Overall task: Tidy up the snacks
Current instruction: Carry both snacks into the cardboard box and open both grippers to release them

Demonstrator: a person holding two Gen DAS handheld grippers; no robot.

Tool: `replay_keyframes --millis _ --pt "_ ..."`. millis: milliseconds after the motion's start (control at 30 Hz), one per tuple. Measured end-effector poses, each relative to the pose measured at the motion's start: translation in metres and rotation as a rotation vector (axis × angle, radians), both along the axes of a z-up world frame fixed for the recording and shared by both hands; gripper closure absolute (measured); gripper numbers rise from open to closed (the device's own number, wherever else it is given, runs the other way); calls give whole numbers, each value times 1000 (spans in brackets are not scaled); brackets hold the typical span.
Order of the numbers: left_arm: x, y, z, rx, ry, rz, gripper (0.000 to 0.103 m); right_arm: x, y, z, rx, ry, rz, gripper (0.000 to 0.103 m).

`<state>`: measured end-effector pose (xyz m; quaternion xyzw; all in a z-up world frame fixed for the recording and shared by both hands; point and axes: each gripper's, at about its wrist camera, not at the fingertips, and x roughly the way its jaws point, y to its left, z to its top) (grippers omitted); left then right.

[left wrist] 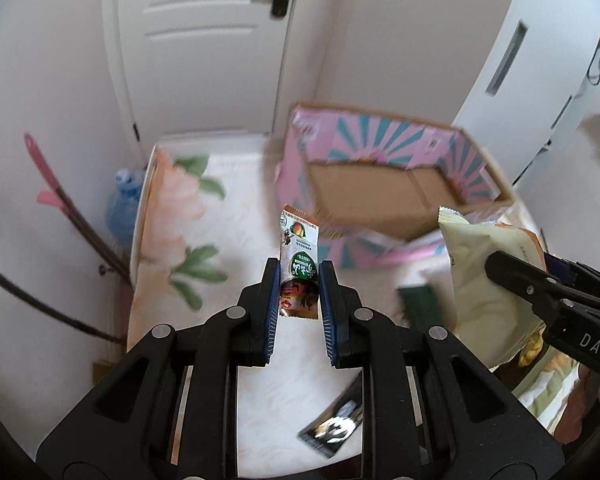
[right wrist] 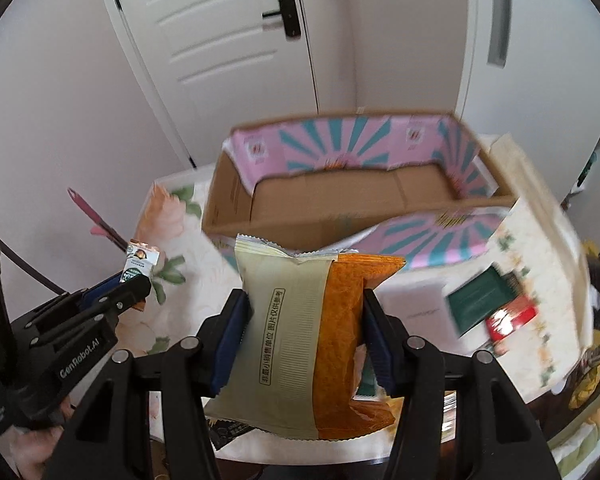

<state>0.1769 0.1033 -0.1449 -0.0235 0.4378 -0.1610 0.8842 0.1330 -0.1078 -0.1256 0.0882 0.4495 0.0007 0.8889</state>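
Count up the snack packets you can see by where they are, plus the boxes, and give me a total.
Packets held in grippers: 2, a small sachet in the left gripper and a cream and orange bag in the right gripper
Packets lying on the table: 3, dark green, red, black
Cardboard boxes: 1
Total: 6

Both grippers are black plastic with blue ribbed pads and silver pivot screws. Left gripper bears white "GenRobot.AI" lettering; right gripper bears "DAS".
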Motion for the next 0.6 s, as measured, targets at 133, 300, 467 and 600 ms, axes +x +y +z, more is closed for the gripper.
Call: replay_keyframes --millis 133,300,467,600 --pt "15 -29 27 -23 -40 -10 86 8 -28 27 1 -71 0 51" --pt "42 -74 44 -45 -48 -7 86 32 -64 39 2 -123 27 51" --pt "78 -125 36 -31 -8 -10 86 68 -102 32 10 -127 73 51" --pt "114 -154 11 -53 78 16 86 97 -128 15 29 -95 104 51"
